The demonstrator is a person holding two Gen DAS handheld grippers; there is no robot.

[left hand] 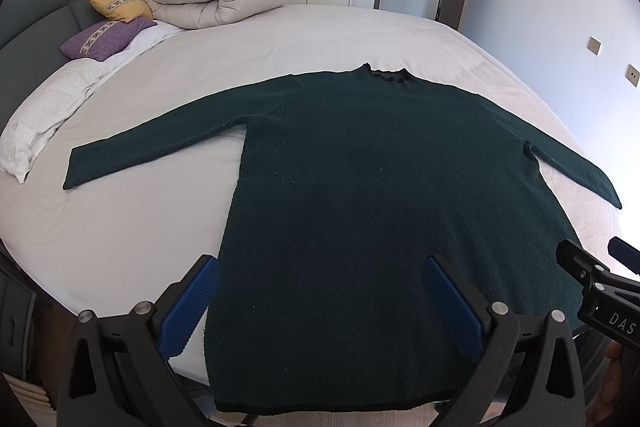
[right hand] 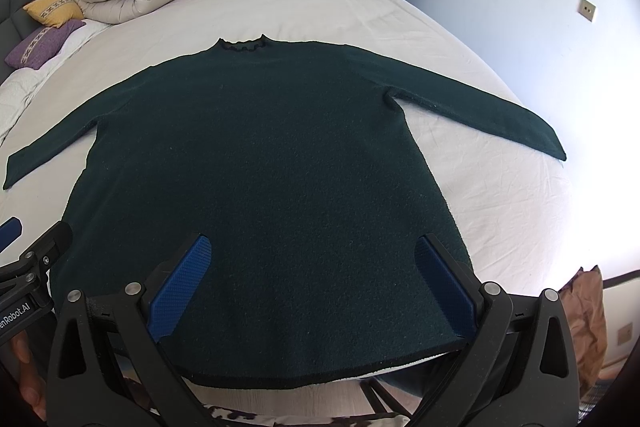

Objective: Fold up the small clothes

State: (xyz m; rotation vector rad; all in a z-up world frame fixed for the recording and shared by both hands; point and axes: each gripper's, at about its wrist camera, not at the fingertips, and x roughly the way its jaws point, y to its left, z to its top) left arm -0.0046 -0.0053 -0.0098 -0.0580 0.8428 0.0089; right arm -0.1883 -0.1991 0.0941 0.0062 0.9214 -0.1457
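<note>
Through my left wrist camera, my left gripper [left hand: 320, 303] hangs above the hem end of the dark green sweater [left hand: 360, 187], its blue fingers [left hand: 192, 307] spread wide and holding nothing. The sweater lies flat on the bed [left hand: 120, 227], body running ahead of the fingers, collar [left hand: 386, 73] at the far end, and the left sleeve [left hand: 152, 147] stretched out beyond my left finger. My other tool shows past the right finger, at the frame's edge.

Through my right wrist camera, my right gripper [right hand: 312, 287] is likewise released, fingers [right hand: 444, 287] parted over the lower body of the sweater. The hem [right hand: 320, 379] lies below the fingers, at the bed's near edge; the right sleeve [right hand: 480, 107] reaches out ahead and past my right finger.

The knit looks thick, soft and limp, likely light and not slippery. I judge it will sag and stretch if lifted from one point, so I would pinch each sleeve near its cuff, or the hem corners, taking both layers together.
</note>
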